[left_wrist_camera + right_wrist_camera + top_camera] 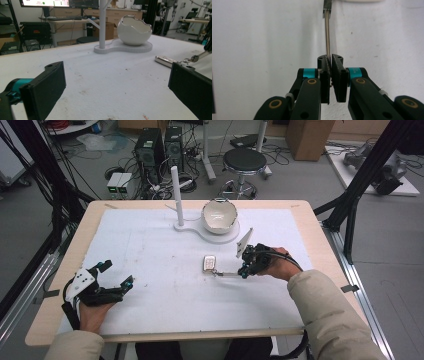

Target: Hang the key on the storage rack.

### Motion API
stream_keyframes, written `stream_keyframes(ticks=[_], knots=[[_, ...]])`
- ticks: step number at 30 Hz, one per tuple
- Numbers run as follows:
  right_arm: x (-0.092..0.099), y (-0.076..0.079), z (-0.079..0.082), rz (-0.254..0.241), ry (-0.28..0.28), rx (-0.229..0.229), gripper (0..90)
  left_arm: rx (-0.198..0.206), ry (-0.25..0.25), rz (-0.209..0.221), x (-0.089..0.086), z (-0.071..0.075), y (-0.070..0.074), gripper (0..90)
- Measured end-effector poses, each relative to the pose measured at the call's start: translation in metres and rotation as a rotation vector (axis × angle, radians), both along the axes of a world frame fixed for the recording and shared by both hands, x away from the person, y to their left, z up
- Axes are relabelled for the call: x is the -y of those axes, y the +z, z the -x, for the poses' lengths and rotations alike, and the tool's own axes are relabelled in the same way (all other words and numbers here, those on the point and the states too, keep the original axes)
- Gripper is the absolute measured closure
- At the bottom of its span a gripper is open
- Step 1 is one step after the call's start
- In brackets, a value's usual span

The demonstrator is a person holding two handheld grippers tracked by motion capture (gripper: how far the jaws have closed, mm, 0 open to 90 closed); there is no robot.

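High view looks down on a desk (60, 270) with a white sheet (165, 295) on top. At the far side of the sheet stands a white stand (192, 227) with a tall post (176, 195). A white bowl (219, 215) shaped like a cracked eggshell sits on the stand, just beside the post.

Near the middle of the sheet lies a small silver tag (209, 263). A thin chain (225, 274) runs from near the tag to the right gripper (243, 272). The right hand (280, 265) holds that gripper low over the sheet, right of the tag. In the right gripper view, the right gripper (330, 60) has its jaws squeezed almost together, and they pinch the chain (327, 32), which runs straight away from the jaws.

The left gripper (117, 275) rests near the front left part of the sheet, well apart from the tag, with the left hand (92, 312) under it. Its jaws stand wide apart and hold nothing. In the left gripper view, the bowl (133, 31) and the post (102, 23) stand far ahead, and the tag (165, 60) lies flat on the sheet close to one jaw.

Behind the desk, a round black stool (244, 162) stands on the floor.
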State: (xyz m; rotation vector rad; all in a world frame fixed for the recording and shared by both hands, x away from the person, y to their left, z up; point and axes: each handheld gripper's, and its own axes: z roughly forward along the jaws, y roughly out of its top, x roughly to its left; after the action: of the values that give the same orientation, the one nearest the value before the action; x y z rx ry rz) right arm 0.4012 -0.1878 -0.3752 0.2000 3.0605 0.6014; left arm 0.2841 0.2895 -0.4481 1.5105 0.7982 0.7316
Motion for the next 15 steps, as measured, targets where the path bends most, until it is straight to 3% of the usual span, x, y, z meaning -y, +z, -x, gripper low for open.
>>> stream_keyframes(ticks=[4, 8, 10, 15], knots=[[0.002, 0.009, 0.000, -0.030, -0.025, 0.004, 87.3, -0.025, -0.043, -0.011, 0.000, -0.005, 0.011, 1.7], [0.000, 0.017, 0.001, -0.054, -0.023, -0.003, 87.7, -0.033, -0.075, -0.042, 0.003, -0.010, 0.024, 1.8], [-0.003, 0.022, 0.001, -0.071, -0.022, -0.009, 87.7, -0.025, -0.100, -0.075, 0.008, -0.015, 0.038, 1.8], [-0.006, 0.039, 0.003, -0.157, -0.008, 0.003, 87.7, -0.049, -0.161, -0.110, 0.018, -0.025, 0.055, 1.8]])
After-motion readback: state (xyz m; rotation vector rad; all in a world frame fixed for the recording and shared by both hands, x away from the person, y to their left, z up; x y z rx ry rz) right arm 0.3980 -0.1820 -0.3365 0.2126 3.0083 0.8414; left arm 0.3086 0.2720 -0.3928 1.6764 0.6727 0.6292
